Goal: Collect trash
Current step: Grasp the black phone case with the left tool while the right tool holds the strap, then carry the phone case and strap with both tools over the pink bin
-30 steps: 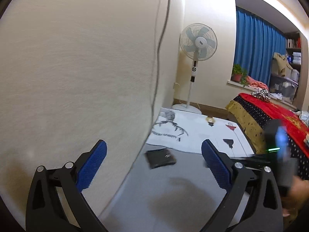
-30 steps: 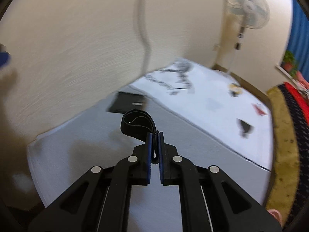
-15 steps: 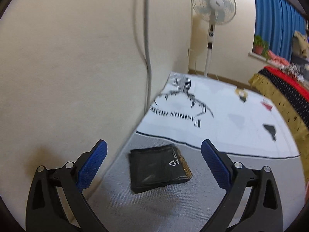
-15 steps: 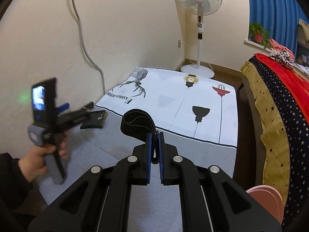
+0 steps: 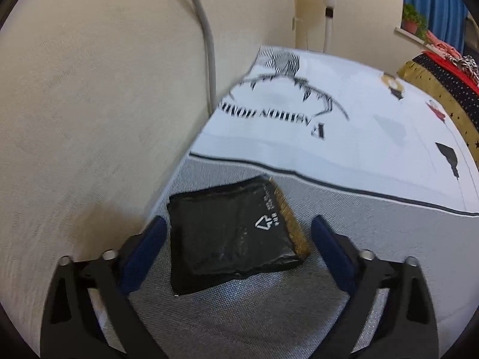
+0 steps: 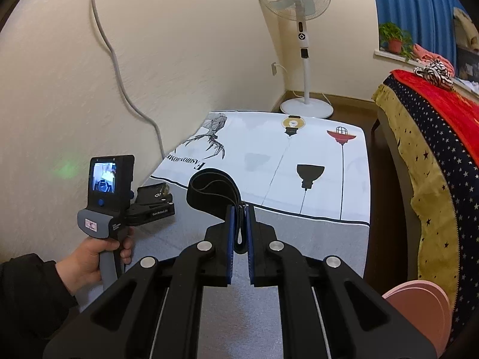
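left hand-held gripper (image 5: 236, 236), jaws just narrowing yet apart, straddles flat black foil wrapper (image 5: 230, 233); right hand-held gripper (image 6: 238, 233) pinches black rubber band (image 6: 214, 190).

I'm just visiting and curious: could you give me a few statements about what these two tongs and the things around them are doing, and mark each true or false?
1. The right tongs are shut on a black band. True.
2. The left tongs are clamped tight on the black packet. False: their jaws stand apart on either side of it and have just been closing; the pads do not press it.
3. The black packet lies on the grey cloth near the wall. True.
4. The standing fan sits on top of the white printed cloth. False: it stands on the floor beyond it.
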A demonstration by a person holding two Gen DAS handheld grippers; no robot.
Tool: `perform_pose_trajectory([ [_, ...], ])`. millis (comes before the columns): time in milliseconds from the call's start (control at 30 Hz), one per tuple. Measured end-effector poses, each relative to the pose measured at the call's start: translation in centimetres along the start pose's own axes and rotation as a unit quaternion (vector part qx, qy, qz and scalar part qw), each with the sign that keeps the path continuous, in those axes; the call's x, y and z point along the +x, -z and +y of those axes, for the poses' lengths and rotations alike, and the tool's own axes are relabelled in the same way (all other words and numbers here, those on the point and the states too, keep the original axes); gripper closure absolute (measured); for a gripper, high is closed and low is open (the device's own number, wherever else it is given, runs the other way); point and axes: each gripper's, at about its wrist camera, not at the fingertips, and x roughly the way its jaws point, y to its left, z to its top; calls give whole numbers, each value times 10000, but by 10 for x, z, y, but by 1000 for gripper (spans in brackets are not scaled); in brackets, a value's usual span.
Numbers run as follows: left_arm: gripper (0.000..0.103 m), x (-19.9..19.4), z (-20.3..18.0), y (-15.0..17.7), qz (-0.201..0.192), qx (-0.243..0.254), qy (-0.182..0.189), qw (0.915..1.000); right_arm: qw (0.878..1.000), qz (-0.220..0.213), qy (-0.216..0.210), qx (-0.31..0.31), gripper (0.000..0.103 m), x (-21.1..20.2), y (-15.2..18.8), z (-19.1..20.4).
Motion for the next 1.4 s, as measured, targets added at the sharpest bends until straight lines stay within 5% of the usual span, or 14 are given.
perform_pose_trajectory([
  [267,45,-9,24,0,-111,-608,343,9975,10000,14,52,-74,95,1,1,0],
  [467,57,-53,34,-3,-440,-608,597,9954,9999,-25,132,-95,95,-6,-1,0],
  [700,100,-117,41,0,-812,-441,968,9910,9990,-196,380,-101,95,-34,-6,1],
  [1067,100,-237,32,2,-1579,0,1383,9777,9975,-545,455,54,95,-122,9,15],
  [1400,100,-338,-26,33,-1973,873,1769,9603,9949,-812,589,43,95,-207,42,21],
])
